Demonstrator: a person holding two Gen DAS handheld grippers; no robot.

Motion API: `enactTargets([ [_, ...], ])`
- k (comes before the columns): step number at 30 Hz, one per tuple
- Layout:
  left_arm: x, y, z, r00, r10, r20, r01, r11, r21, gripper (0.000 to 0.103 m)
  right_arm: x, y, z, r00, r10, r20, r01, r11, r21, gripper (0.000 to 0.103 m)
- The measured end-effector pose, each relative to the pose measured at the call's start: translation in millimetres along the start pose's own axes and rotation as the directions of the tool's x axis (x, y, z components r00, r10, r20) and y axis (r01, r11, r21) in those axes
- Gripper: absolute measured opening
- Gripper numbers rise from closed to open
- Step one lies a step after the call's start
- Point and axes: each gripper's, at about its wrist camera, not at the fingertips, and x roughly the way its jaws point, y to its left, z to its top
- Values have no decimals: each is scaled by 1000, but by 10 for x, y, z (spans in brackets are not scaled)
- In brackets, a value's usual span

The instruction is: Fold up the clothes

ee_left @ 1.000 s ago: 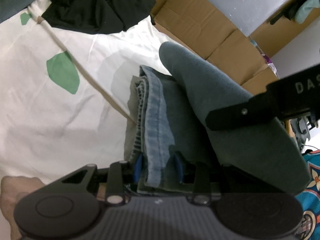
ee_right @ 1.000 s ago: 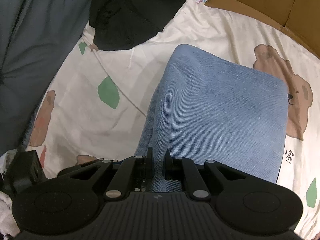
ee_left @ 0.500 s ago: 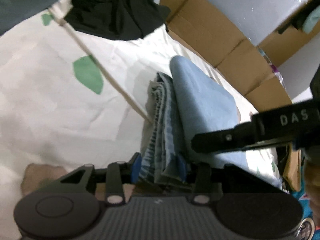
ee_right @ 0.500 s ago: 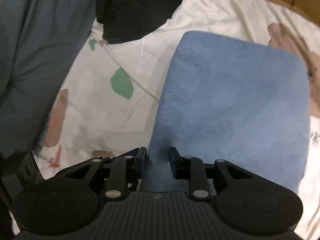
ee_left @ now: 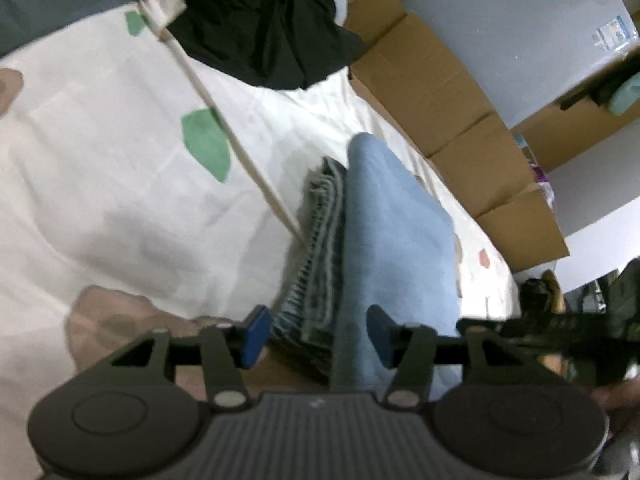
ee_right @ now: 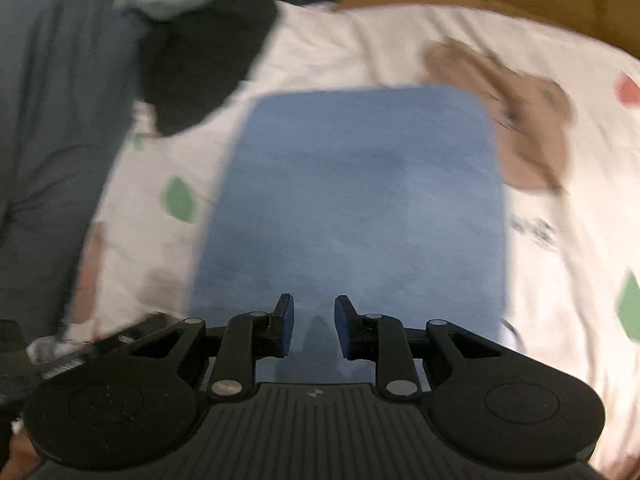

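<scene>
Folded blue jeans [ee_left: 396, 240] lie as a flat rectangle [ee_right: 360, 200] on the white printed bedsheet [ee_left: 100, 184]. My left gripper [ee_left: 316, 332] sits at the near end of the stack, its jaws opening. The layered denim edge is between the blue pads [ee_left: 256, 332], which do not press on it. My right gripper [ee_right: 315, 326] hovers over the near part of the jeans' top face with its jaws apart and nothing pinched. In the left wrist view it is a blurred black bar [ee_left: 560, 332] at the right.
A crumpled black garment [ee_left: 264, 32] lies beyond the jeans [ee_right: 200, 72]. A grey garment [ee_right: 52, 120] covers the left side of the bed. Cardboard boxes [ee_left: 440, 92] line the far edge. The sheet [ee_right: 560, 240] shows bear and leaf prints.
The raised top flap of the jeans came down flat. The right gripper let go of the denim and slid across over it. The left jaws widened off the stacked edge.
</scene>
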Motion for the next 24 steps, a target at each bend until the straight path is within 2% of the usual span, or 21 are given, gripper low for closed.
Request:
enactTargets([
  [3,94,-32,-44,999,-37,-23,37,999,-16,63,-68,-224,-97,998,-57,18,57,998,15,27],
  [7,198,-45,-127,997,-56,-60,53,998,-44,64,-144,-474,-207,997,-71,32,70,997,30,27],
  [9,252,-45,-180,993,-60,-100,55,997,-46,61,-139,-552,-275,996,-86,29,84,995,45,27],
  [10,272,-47,-209,992,-56,-114,52,998,-41,56,-128,-585,-310,996,-92,24,90,995,52,27],
  [11,287,-39,-232,990,-67,-126,61,997,-50,41,-112,-604,-347,995,-94,20,93,994,59,27],
  [12,299,-25,-244,986,-90,-137,82,994,-67,31,-87,-600,-388,996,-91,15,90,994,65,27],
  [14,296,-5,-245,985,-101,-140,90,993,-79,23,-38,-554,-494,997,-82,-1,82,994,73,26],
  [18,263,40,-199,986,-85,-141,75,994,-80,20,55,-421,-707,998,-45,-43,48,997,66,26],
  [21,252,4,-172,988,-63,-142,58,998,-34,19,139,-347,-825,996,-34,-80,37,998,47,27],
  [24,241,2,-168,989,-62,-138,58,998,-29,19,84,-344,-858,997,-25,-76,30,998,55,27],
])
